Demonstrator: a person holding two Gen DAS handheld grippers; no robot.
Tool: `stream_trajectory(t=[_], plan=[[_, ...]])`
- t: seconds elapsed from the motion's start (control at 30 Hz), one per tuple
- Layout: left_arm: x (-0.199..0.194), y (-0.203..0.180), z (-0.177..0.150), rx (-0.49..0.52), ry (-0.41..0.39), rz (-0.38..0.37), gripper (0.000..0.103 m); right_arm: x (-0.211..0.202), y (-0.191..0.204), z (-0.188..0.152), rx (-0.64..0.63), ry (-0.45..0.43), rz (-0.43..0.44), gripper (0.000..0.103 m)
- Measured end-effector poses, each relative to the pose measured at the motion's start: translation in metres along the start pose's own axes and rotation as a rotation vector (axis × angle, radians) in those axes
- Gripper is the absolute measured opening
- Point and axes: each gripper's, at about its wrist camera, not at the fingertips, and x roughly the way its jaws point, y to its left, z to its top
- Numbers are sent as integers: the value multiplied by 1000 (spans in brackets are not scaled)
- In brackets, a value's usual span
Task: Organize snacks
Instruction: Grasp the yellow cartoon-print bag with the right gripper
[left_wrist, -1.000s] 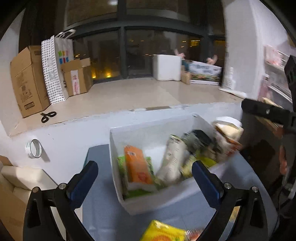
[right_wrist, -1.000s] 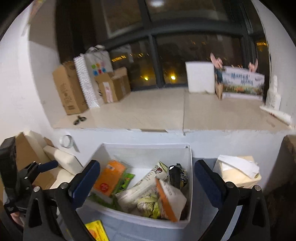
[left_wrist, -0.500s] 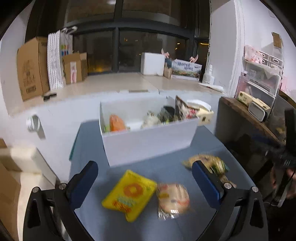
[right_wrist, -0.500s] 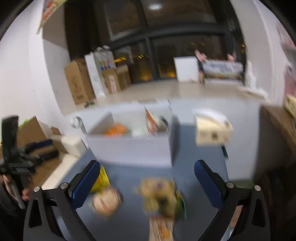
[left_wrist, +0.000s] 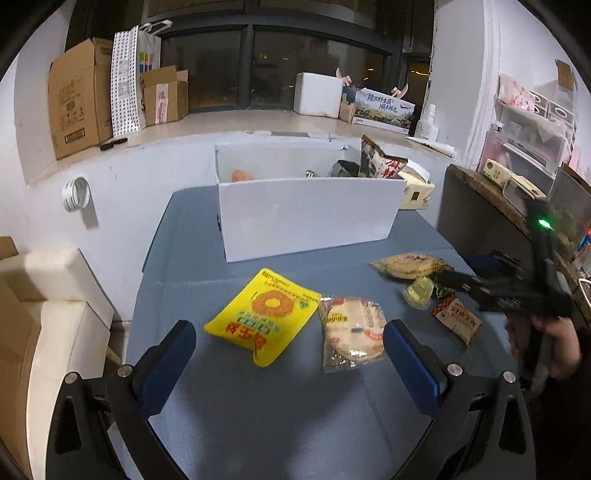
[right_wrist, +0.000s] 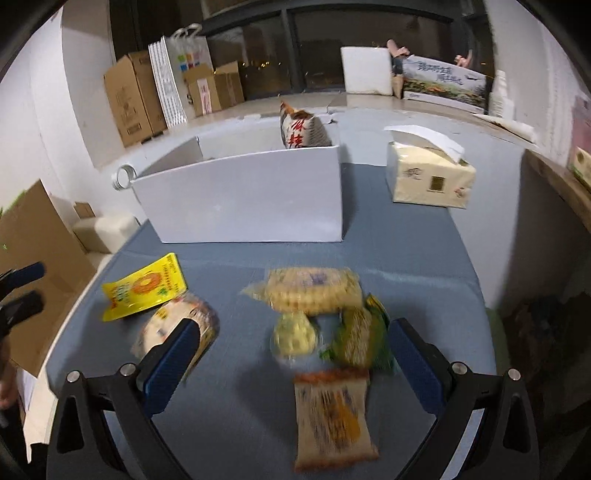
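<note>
A white box (left_wrist: 306, 214) holding several snacks stands at the back of the blue table (left_wrist: 258, 406); it also shows in the right wrist view (right_wrist: 243, 199). In front of it lie a yellow packet (left_wrist: 264, 315), a round cracker pack (left_wrist: 351, 334), a corn snack pack (right_wrist: 312, 290), a small jelly cup (right_wrist: 293, 332), a green packet (right_wrist: 364, 338) and an orange-topped packet (right_wrist: 332, 417). My left gripper (left_wrist: 290, 354) is open above the yellow packet and cracker pack. My right gripper (right_wrist: 295, 354) is open above the jelly cup and green packet, holding nothing.
A tissue box (right_wrist: 428, 177) sits right of the white box. Cardboard boxes (left_wrist: 79, 96) and a paper bag (left_wrist: 129, 77) stand on the window ledge. A dark side table (left_wrist: 491, 206) is at the right, white cushions (left_wrist: 55, 295) at the left.
Both grippers have pulled back from above the white box and lowered toward the loose snacks on the table. Both stay open.
</note>
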Motion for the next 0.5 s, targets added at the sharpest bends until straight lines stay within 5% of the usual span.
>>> stream_trajectory(t=[0.3,0.5], plan=[[0,12,-10,-22,12,8,103,65,-3,27,-34,151,-61,103],[0,13,-11,-29,11,-8,103,84,-10,24,-10,211,-22,102]])
